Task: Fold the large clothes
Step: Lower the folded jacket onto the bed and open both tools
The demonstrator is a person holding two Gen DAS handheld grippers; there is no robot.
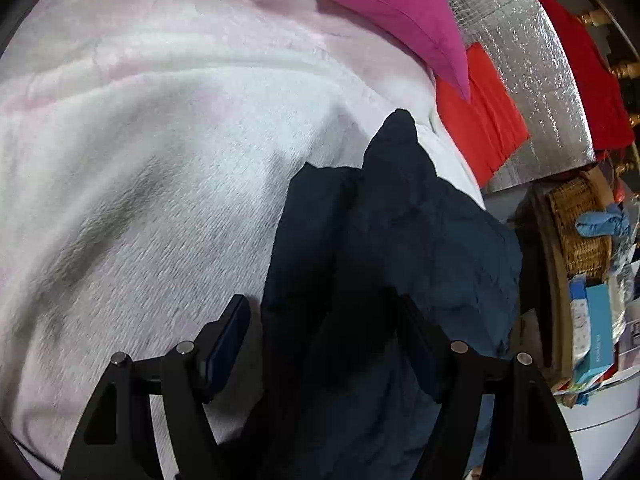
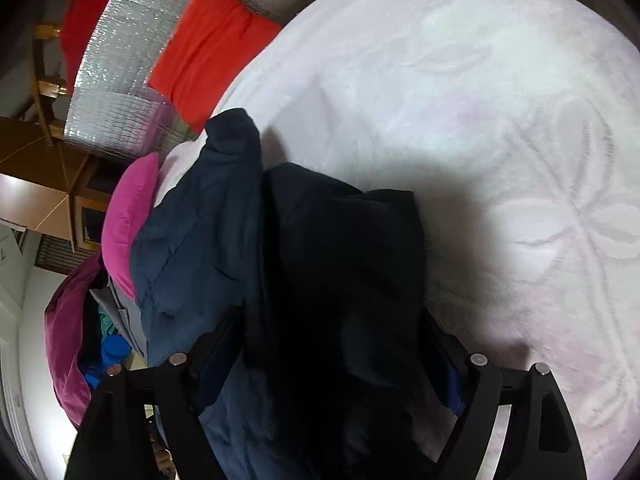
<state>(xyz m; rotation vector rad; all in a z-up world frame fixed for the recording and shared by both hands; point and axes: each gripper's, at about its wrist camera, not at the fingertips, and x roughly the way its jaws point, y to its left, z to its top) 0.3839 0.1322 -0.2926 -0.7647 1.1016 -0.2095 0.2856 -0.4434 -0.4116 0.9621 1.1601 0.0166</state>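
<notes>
On a bed covered by a pale pink blanket (image 1: 152, 128) lies a bunched navy jacket (image 1: 400, 240), its folds dark and puffy. From the left wrist view, the left gripper (image 1: 324, 320) has its fingers spread wide with jacket cloth lying between them; whether the pads touch it is unclear. From the right wrist view, the right gripper (image 2: 332, 328) also has fingers wide apart, the jacket (image 2: 280, 260) filling the gap. Beyond the jacket sit a magenta pillow (image 1: 392, 12) and a red cloth (image 1: 484, 112) against a silver foil sheet (image 1: 532, 40). A wicker basket (image 1: 580, 228) stands beside the bed.
</notes>
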